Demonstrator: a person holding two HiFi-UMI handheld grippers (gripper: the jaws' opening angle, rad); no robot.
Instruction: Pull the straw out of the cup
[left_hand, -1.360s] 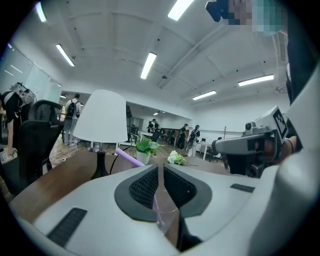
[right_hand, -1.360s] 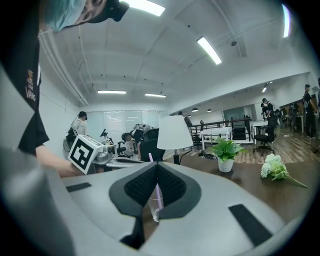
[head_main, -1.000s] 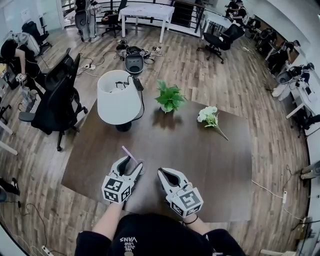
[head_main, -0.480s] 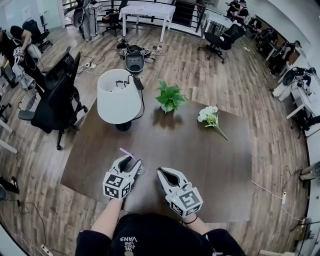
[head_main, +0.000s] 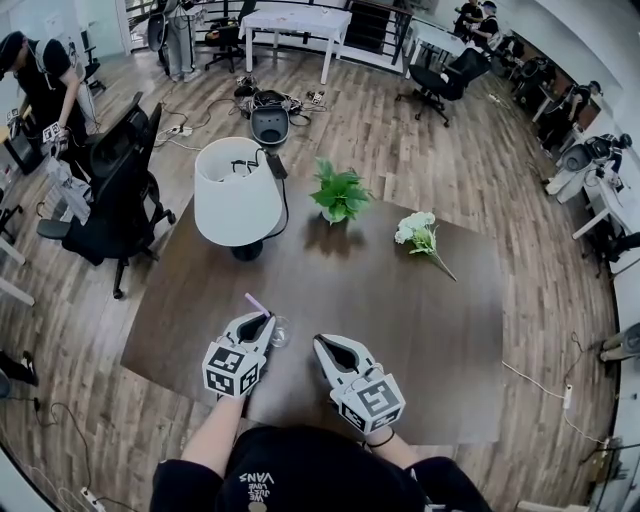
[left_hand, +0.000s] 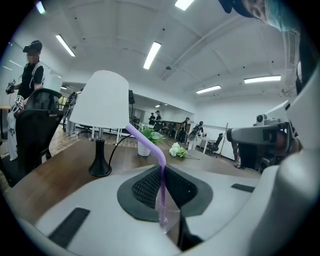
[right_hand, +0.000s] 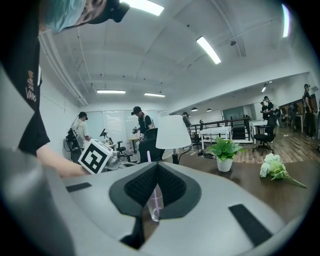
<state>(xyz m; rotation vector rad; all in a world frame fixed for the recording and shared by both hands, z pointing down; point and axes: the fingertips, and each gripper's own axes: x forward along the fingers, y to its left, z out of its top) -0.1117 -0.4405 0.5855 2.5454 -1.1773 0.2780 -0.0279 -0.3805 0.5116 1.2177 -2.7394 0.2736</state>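
Dark brown table (head_main: 420, 330) is filling the middle of an open office with plank flooring, and desks and rolling chairs are standing around the room's edges. On the far left part of the table a lamp (head_main: 235, 195) with a white shade is standing. A small potted plant (head_main: 340, 195) is sitting to its right. Further right, a bunch of white flowers (head_main: 418, 232) is lying on its side. A black office chair (head_main: 115, 195) is sitting just off the table's left edge, and a person (head_main: 40, 80) is standing beyond it at the far left.

At the near edge, the person wearing the camera is holding both grippers over the table, side by side. A clear cup (head_main: 279, 332) is standing upright on the table between them, nearer to the left one. A purple straw (head_main: 255, 303) is standing in the cup, its bent top leaning away to the far left.

The left gripper (head_main: 262, 322) is reaching to the cup. Its jaws have just been closing, and they are now clenching the straw's stem where it rises out of the cup, one pad pressing on each side. The straw's lower end is sitting inside the cup.

The right gripper (head_main: 322, 345) is hovering just right of the cup, apart from it. Its jaws are drawn together and are gripping nothing, and the cup is showing beyond their tips.
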